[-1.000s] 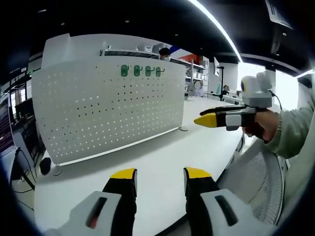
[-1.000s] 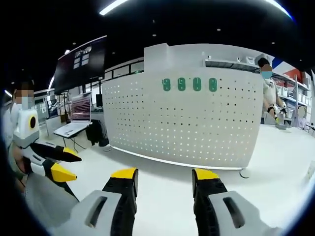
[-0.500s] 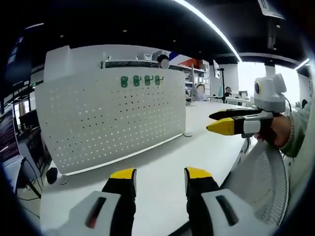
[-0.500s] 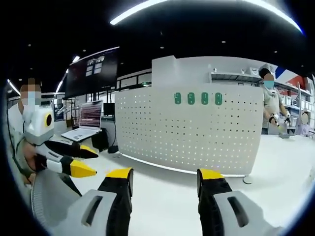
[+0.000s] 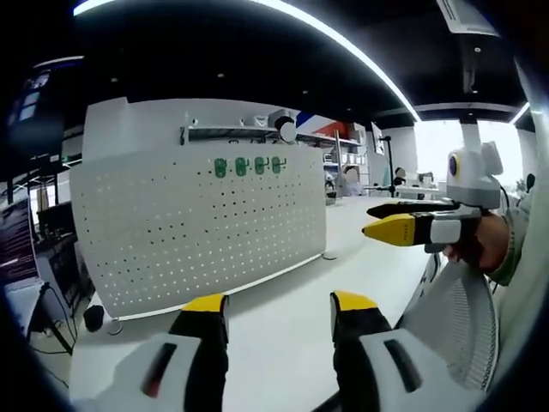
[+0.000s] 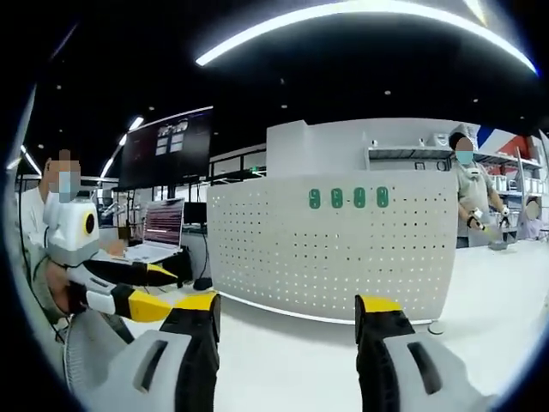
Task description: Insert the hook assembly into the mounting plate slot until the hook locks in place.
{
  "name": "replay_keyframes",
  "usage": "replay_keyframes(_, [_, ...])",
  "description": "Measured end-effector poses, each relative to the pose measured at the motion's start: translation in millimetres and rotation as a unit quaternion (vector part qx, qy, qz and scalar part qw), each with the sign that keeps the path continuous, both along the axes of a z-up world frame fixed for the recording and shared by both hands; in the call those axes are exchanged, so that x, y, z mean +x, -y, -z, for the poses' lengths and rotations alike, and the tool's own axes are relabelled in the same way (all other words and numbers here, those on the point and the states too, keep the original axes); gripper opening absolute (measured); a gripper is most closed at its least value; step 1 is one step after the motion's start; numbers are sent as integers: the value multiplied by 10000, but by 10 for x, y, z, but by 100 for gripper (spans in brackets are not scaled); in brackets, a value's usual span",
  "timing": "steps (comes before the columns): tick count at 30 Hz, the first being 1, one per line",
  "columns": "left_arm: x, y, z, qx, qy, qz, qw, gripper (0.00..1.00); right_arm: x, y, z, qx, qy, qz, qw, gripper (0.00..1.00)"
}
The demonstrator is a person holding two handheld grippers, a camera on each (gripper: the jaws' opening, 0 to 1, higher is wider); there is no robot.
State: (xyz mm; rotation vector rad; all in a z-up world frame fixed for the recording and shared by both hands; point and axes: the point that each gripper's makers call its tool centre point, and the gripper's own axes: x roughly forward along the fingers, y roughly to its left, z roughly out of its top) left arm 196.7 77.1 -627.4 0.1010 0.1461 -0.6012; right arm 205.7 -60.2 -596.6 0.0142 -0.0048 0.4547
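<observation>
White tabletop [image 5: 283, 318] carries an upright perforated mounting plate [image 5: 197, 227] at frame centre, four green hooks [image 5: 249, 166] in a row near its top edge. Left gripper [image 5: 279, 307] and right gripper [image 6: 287, 309] both hover over the table, jaws apart, holding nothing.

Both views face the pegboard [image 5: 197, 227] [image 6: 334, 245] across the table [image 5: 283, 318] [image 6: 283, 360], well apart from it. The left gripper view looks from its left, the right from its right.
</observation>
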Motion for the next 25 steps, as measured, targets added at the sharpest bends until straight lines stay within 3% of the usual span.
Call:
replay_keyframes(12, [80,-113,-87,-68,115,-184,9997,51,66,64,-39,-13,22,184,9998,67])
replay_keyframes(25, [185,-411,-90,39,119,-533,9985,51,121,338,-30,-136,-28,536,9985,66])
